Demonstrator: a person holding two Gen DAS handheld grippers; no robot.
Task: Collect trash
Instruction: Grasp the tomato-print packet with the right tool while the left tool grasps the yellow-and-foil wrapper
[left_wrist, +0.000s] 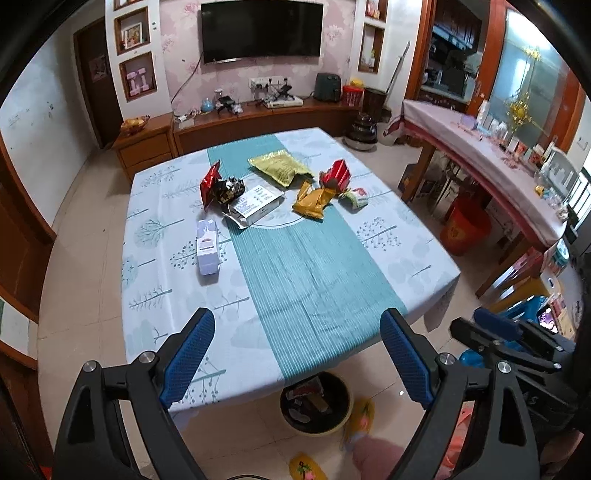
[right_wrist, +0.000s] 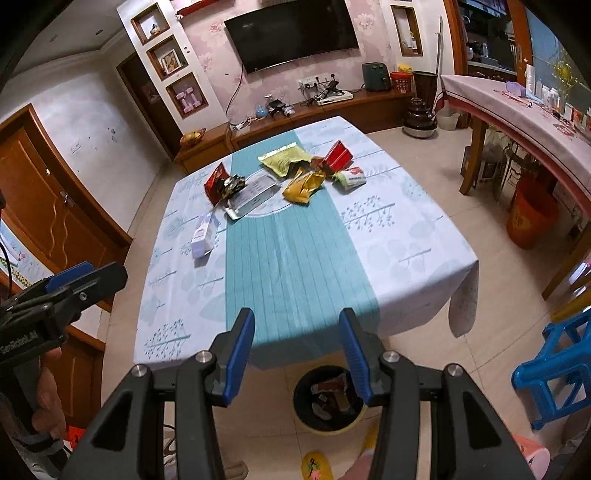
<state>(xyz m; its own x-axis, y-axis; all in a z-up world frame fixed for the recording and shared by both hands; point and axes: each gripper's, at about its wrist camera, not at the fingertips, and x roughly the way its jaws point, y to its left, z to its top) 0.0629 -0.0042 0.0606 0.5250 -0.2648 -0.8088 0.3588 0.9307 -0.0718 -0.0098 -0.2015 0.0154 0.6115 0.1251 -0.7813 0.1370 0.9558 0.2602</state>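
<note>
Left wrist view: left gripper (left_wrist: 297, 356) spread wide, nothing between its blue pads, hovering above the near edge of the counter (left_wrist: 177, 314). Right wrist view: right gripper (right_wrist: 296, 356) parted about halfway, likewise empty, over the same edge.

Directly below, on the floor: round trash bin (left_wrist: 338, 424), half tucked under the overhanging tablecloth, a few wrappers already inside. Likely trouble at the drop: a light wrapper released too far out could miss the rim and land on the tiles, or catch on the hanging cloth.

Nearer left, alone on the cloth: white carton (left_wrist: 207, 248). Farther back, clustered well apart from both grippers: flattened white box (left_wrist: 255, 206), red-and-black wrapper (left_wrist: 221, 186), yellow packet (left_wrist: 313, 201), red pouch (left_wrist: 338, 173), green-and-white packet (left_wrist: 355, 197), olive-gold bag (left_wrist: 279, 166). Pieces touching or overlapping, so risk of pinching two together, dragging a neighbour off, or bunching the tablecloth with a low approach.

Hard to judge: contents of the bin, printing on any package, whether the carton or bags are empty.
</note>
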